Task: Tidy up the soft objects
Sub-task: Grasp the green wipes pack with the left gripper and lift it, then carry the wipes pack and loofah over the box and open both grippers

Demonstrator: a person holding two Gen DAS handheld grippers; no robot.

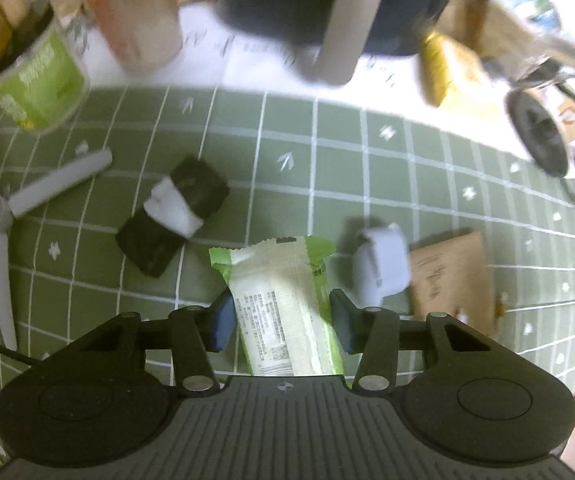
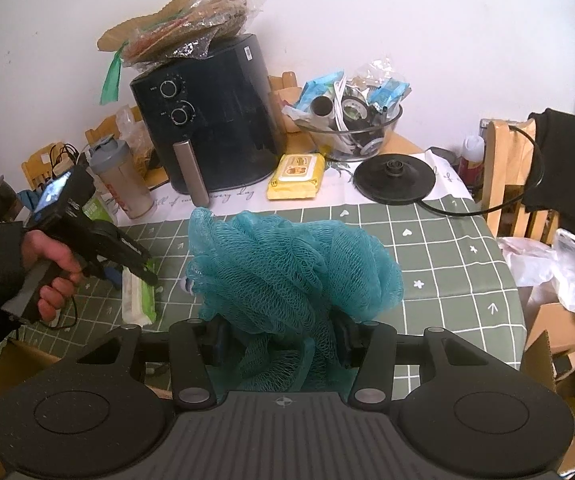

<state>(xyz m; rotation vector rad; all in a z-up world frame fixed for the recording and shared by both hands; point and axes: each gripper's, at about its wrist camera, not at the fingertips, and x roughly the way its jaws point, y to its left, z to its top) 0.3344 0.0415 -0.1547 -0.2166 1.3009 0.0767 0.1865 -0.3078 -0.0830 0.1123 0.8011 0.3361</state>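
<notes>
In the left wrist view, my left gripper [image 1: 283,320] is shut on a green and white sealed packet [image 1: 283,304], its blue pads pressing both sides, held just above the green checked tablecloth [image 1: 327,160]. A black and white folded bundle [image 1: 175,212] lies on the cloth to the left, and a pale grey rolled cloth [image 1: 381,264] to the right. The right wrist view shows my right gripper [image 2: 281,340] shut on a teal mesh bath sponge [image 2: 287,264]. At that view's left edge, a hand [image 2: 53,264] holds the left gripper [image 2: 143,276] over the packet [image 2: 139,300].
A black air fryer [image 2: 207,120], shaker bottle [image 2: 123,184], yellow wipes pack [image 2: 297,176], kettle base [image 2: 394,178] and glass bowl [image 2: 351,132] line the table's back. A green can [image 1: 39,80], white stand legs [image 1: 59,184] and brown paper [image 1: 451,280] are nearby. Cardboard boxes [image 2: 559,328] stand at right.
</notes>
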